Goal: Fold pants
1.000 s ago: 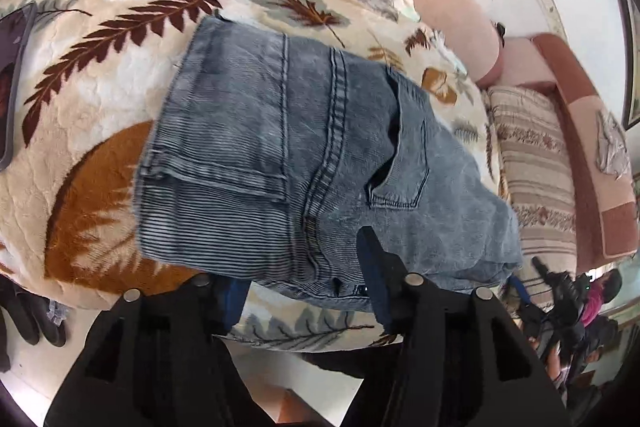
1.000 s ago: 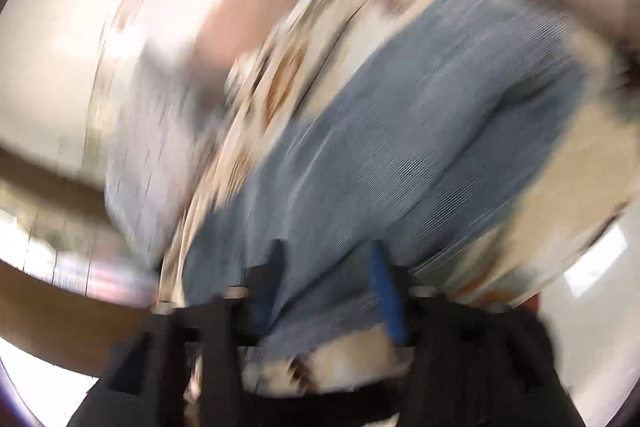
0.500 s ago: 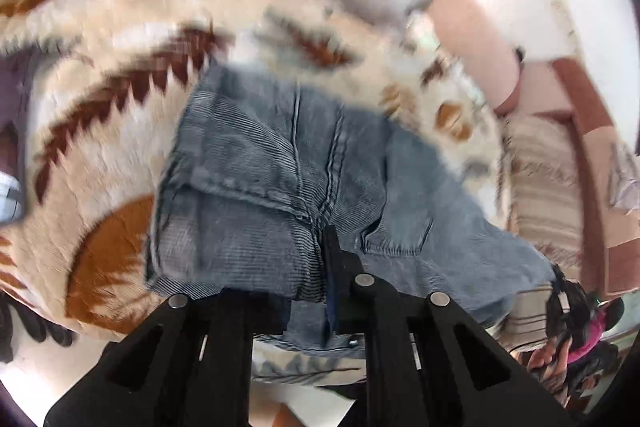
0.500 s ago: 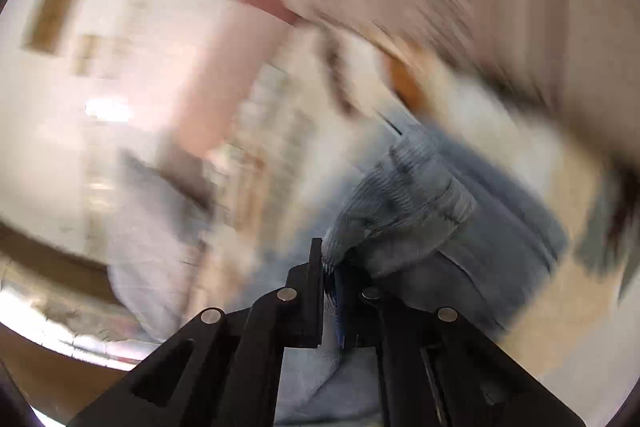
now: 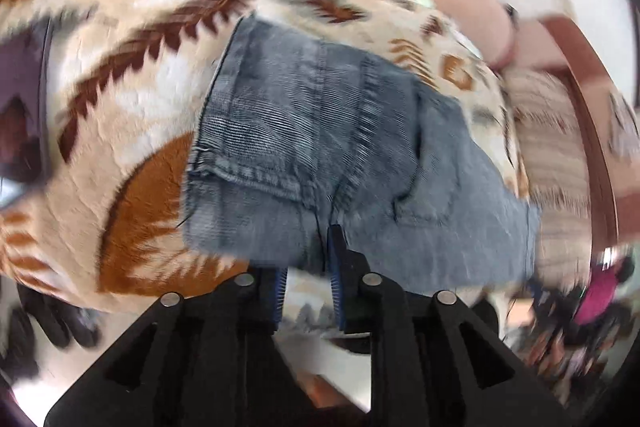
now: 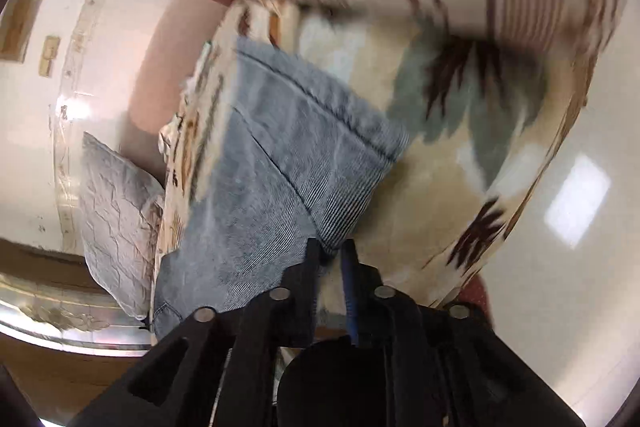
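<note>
Grippers sat nearest each camera, black with blue pads. The left gripper [image 5: 306,263] had its jaws opening, a narrow gap between the fingers; the near hem of the pants [image 5: 340,163] hung just over that gap, one pad tip against the cloth, yet nothing looked pinched. The right gripper [image 6: 332,261] was likewise opening, with a corner of the pants [image 6: 288,179] touching its fingertips but not clamped. Beyond the grippers, the faded blue denim pants lay folded into a compact block on a cream blanket [image 5: 132,115] patterned with brown and rust leaves, a back pocket and double seam facing up. Farther off, a quilted grey pillow [image 6: 116,195] rested at the blanket's far edge, and a striped cushion [image 5: 548,147] lay to the right. Both views were smeared by motion, so finer detail could not be told.
</note>
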